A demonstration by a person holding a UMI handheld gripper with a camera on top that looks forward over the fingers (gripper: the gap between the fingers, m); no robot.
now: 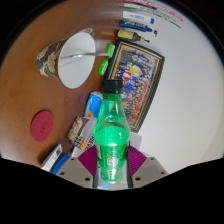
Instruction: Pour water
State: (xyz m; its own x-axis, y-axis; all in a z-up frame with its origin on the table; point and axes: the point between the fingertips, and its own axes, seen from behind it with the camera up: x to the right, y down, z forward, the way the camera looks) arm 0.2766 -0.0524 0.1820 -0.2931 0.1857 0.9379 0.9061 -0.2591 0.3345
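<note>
A green plastic bottle [111, 128] with a dark green cap stands upright between my fingers, its body filling the gap. Both purple pads [89, 160] press against its sides, so my gripper [111, 165] is shut on it. Beyond the bottle, to the left, a white cup [72, 55] with a patterned outside lies tilted on the brown table [30, 95], its wide mouth facing me. The bottle's base is hidden behind the gripper body.
A framed picture [137, 75] lies on the table behind the bottle. A red round coaster [43, 124] sits at the left. Small packets [82, 125] and a blue item [53, 158] lie near the fingers. Pens and markers [140, 25] rest at the far side.
</note>
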